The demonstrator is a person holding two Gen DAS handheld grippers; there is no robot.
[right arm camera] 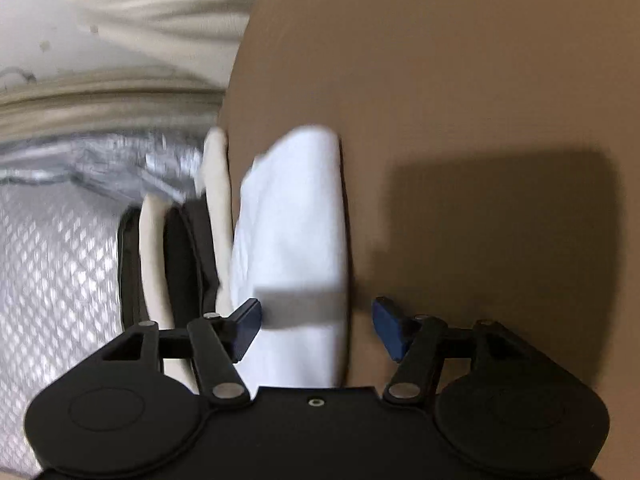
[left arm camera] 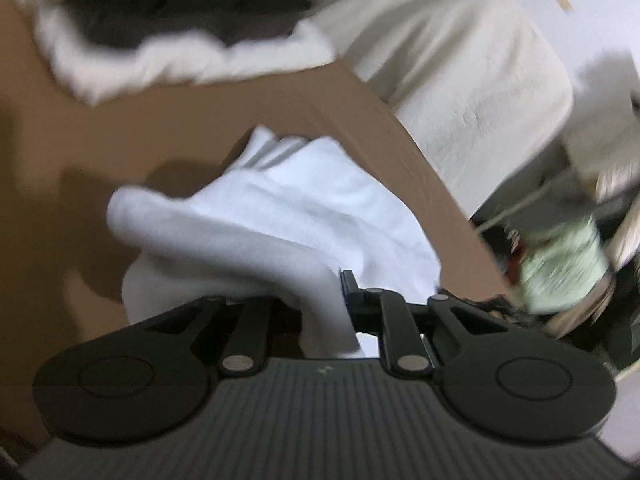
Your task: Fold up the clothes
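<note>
1. A brown table (right arm camera: 480,80) fills the area ahead of and right of the right gripper (right arm camera: 316,320); its edge runs away from the claw just left of centre.
2. Left of that edge, beyond the right claw, lie pale floor and a silvery quilted sheet (right arm camera: 52,260).
3. In the left view the same brown table (left arm camera: 200,120) lies ahead of the left gripper (left arm camera: 320,296), with a cream fabric surface (left arm camera: 460,80) beyond to the right.
4. A folded white garment (right arm camera: 296,220) lies between the right claw's parted, empty fingers, its long axis pointing straight ahead along the table edge.
5. The left claw pinches a bunched white cloth (left arm camera: 272,216), which extends forward and left.
6. A second white garment (left arm camera: 180,60) lies far ahead, blurred.
</note>
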